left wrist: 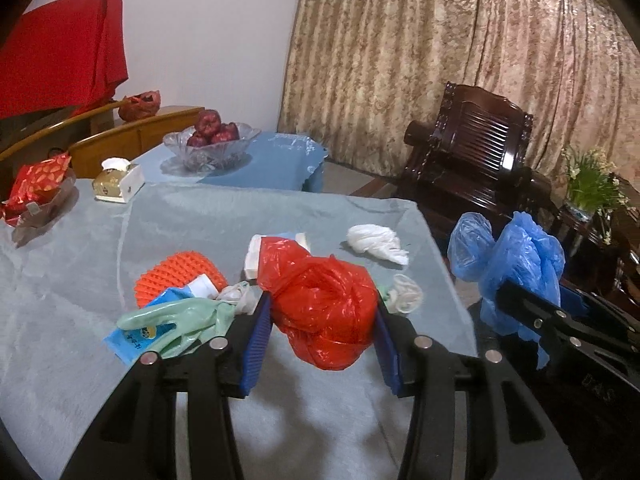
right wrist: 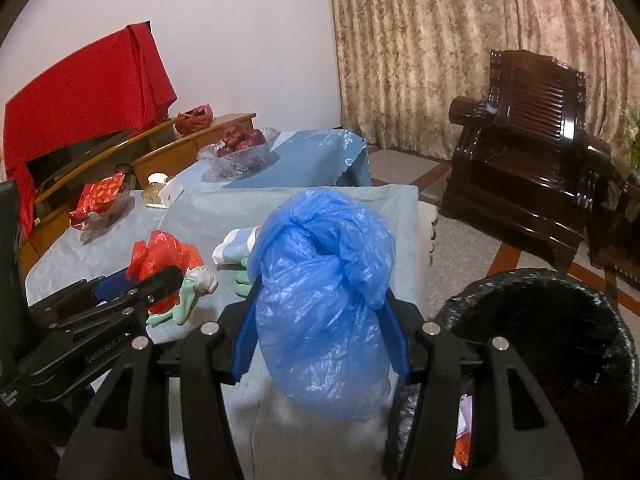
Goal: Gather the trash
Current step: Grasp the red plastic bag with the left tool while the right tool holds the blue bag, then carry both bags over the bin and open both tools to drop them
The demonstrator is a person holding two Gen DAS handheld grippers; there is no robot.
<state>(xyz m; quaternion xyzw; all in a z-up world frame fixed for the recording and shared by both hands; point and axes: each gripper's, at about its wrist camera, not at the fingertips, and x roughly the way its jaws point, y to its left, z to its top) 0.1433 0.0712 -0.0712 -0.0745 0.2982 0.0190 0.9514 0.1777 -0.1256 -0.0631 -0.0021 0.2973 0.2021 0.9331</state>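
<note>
My left gripper [left wrist: 322, 320] is shut on a crumpled red plastic bag [left wrist: 320, 304] and holds it just above the grey-blue table cloth [left wrist: 200, 224]. My right gripper [right wrist: 322, 312] is shut on a knotted blue plastic bag [right wrist: 324, 304], held above the table's right edge beside a bin lined with a black bag [right wrist: 560, 320]. The blue bag also shows in the left wrist view [left wrist: 516, 264]. More trash lies on the table: a green rubber glove [left wrist: 180, 320], an orange spiky piece [left wrist: 180, 276], a blue wrapper [left wrist: 128, 340], a white crumpled tissue [left wrist: 376, 242] and a small clear bag [left wrist: 406, 294].
A glass bowl of red apples [left wrist: 210, 138], a tissue box [left wrist: 118, 182] and a red snack packet [left wrist: 38, 184] stand at the table's far side. A dark wooden armchair [left wrist: 472, 160] and a potted plant [left wrist: 588, 184] are to the right.
</note>
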